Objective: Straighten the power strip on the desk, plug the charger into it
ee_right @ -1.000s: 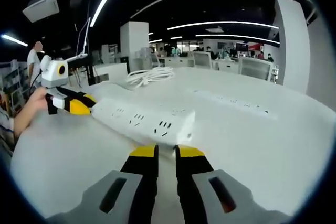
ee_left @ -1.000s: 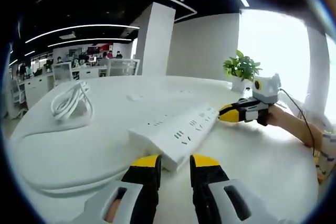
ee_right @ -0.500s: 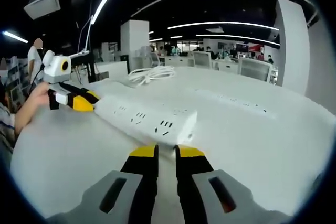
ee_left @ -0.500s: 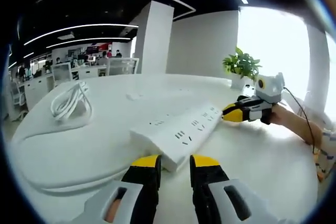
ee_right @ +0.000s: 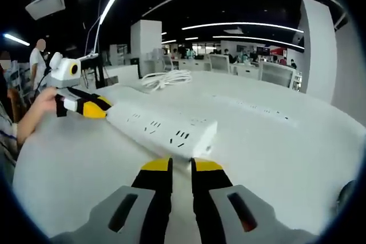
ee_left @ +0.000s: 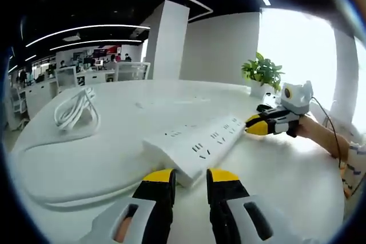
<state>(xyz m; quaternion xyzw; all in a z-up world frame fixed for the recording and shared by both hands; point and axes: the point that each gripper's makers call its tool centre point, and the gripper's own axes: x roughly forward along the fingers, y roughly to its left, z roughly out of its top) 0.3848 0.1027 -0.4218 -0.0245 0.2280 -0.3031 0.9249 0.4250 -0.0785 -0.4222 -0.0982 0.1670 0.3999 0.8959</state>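
Strip swung a little since the earlier frames: in the left gripper view its far end and the right gripper sat further right than a second before.

Left gripper pointed at the strip's near end, yellow tips just short of it, jaws nearly closed with a narrow gap and nothing between them. Right gripper in its own view likewise sat just before the other end of the strip, jaws almost together, holding nothing. Left gripper showed there at the strip's far end, tips at or touching it; contact could not be told. Strip lay flat on the white desk, sockets up. Coiled white cable lay well apart, toward the desk's far side. Second strip lay beyond. No legible writing or brand on any item.
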